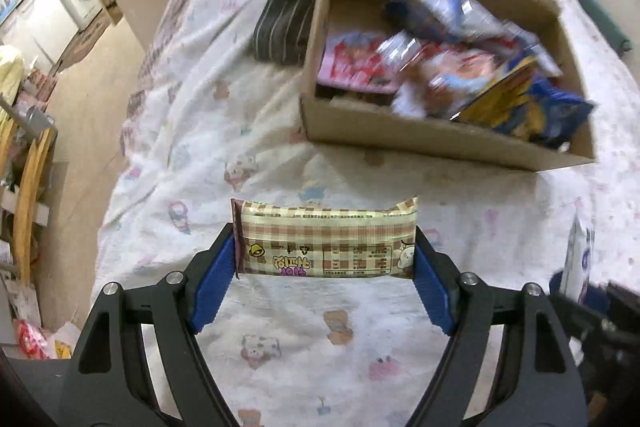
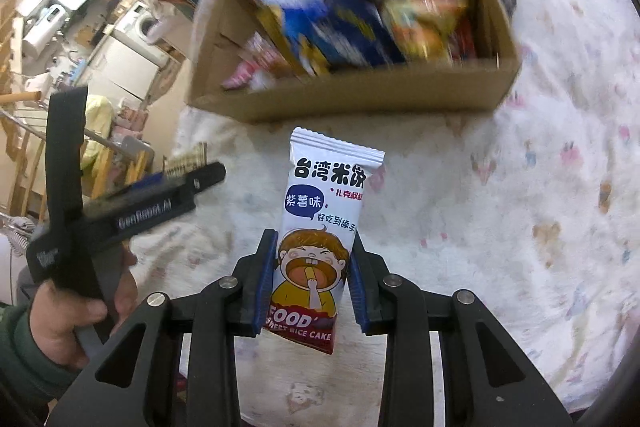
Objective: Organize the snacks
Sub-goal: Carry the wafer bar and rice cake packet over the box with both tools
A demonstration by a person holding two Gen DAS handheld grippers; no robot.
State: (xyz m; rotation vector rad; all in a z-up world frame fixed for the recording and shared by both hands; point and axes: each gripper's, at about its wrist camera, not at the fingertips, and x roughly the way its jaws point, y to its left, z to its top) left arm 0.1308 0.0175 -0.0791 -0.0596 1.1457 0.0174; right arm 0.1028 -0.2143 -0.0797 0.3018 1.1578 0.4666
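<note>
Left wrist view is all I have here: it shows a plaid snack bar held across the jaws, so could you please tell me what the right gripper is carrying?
Observer: The right gripper is shut on a white rice cake packet, held upright by its lower half.
Operator: Thank you. What is printed on that packet?
Observer: A cartoon child with an open mouth, and the words "sweet rice cake" along the bottom.
Operator: Can you see who holds my left gripper?
Observer: Yes, a hand in a dark green sleeve grips the left gripper's handle, beside the cardboard box.
</note>
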